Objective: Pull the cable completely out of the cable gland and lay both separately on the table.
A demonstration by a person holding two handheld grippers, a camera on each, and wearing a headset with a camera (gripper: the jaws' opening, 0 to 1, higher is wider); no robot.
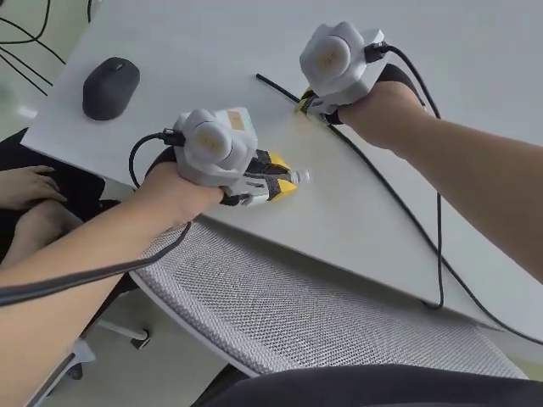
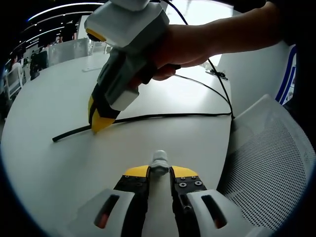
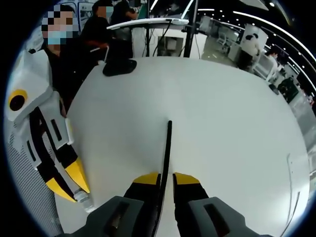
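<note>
A small white cable gland [image 1: 302,176] is pinched in the yellow jaws of my left gripper [image 1: 288,181], just above the white table [image 1: 212,51] near its front edge. In the left gripper view the gland [image 2: 159,161] pokes out between the shut jaws. A thin black cable [image 1: 278,86] lies on the table, free of the gland. My right gripper [image 1: 304,105] is shut on it a short way back from its loose end. In the right gripper view the cable [image 3: 168,143] runs straight ahead from the jaws, and the gland [image 3: 84,197] sits at lower left.
A black mouse [image 1: 110,86] rests at the table's far left. A grey mesh chair [image 1: 297,297] sits below the front edge. Another person's hands [image 1: 25,188] are at the left. The cable's long run [image 1: 399,203] trails right across the table.
</note>
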